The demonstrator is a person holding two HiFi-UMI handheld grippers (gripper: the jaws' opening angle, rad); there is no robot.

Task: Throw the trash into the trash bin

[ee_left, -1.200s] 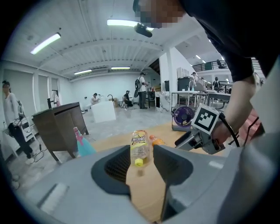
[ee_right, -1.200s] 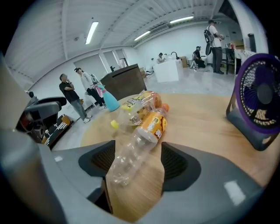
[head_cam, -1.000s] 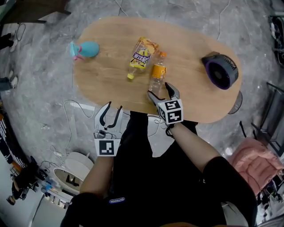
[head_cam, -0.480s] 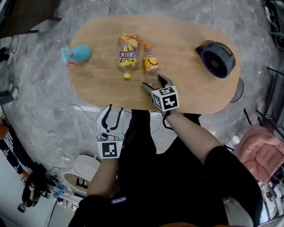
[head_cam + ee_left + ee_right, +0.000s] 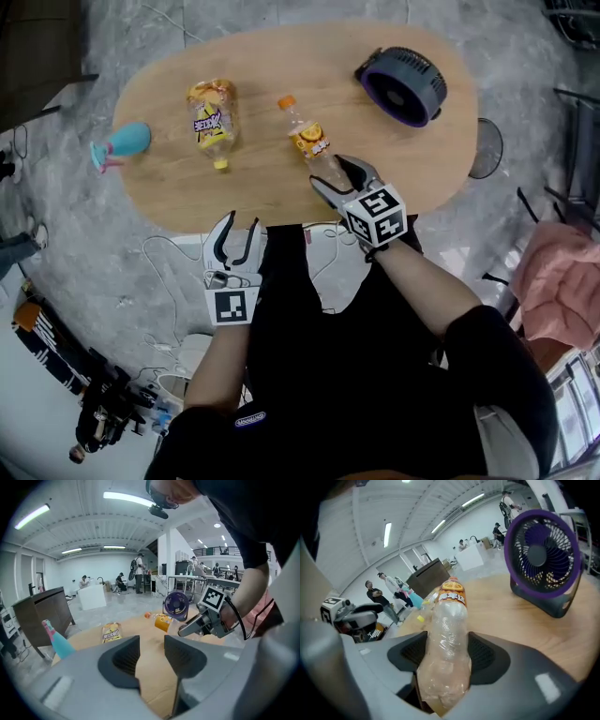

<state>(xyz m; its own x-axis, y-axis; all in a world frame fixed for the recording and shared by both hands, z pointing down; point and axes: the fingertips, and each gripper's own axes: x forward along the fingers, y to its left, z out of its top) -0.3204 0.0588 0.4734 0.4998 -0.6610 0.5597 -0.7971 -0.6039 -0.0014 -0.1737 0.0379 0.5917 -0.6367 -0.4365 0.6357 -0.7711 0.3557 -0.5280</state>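
A clear plastic bottle with an orange label and cap [image 5: 307, 141] lies tilted over the wooden table [image 5: 412, 159], cap pointing away from me. My right gripper [image 5: 335, 178] has just been closing and both pads now press on the bottle's [image 5: 449, 620] base end. A second bottle with a yellow label [image 5: 212, 120] lies further left on the table. My left gripper [image 5: 234, 239] hovers open and empty off the table's near edge; in its own view the left gripper [image 5: 152, 656] has only table between the pads.
A purple and grey fan [image 5: 403, 82] stands at the table's far right, close behind the held bottle. A light blue bottle [image 5: 125, 142] lies at the left end. Cables and a white round container [image 5: 190, 356] sit on the floor by my left arm.
The right gripper's jaws went from open beside the orange bottle to shut around its base, and the bottle has swung so that its cap points up-left. The left gripper shifted slightly.
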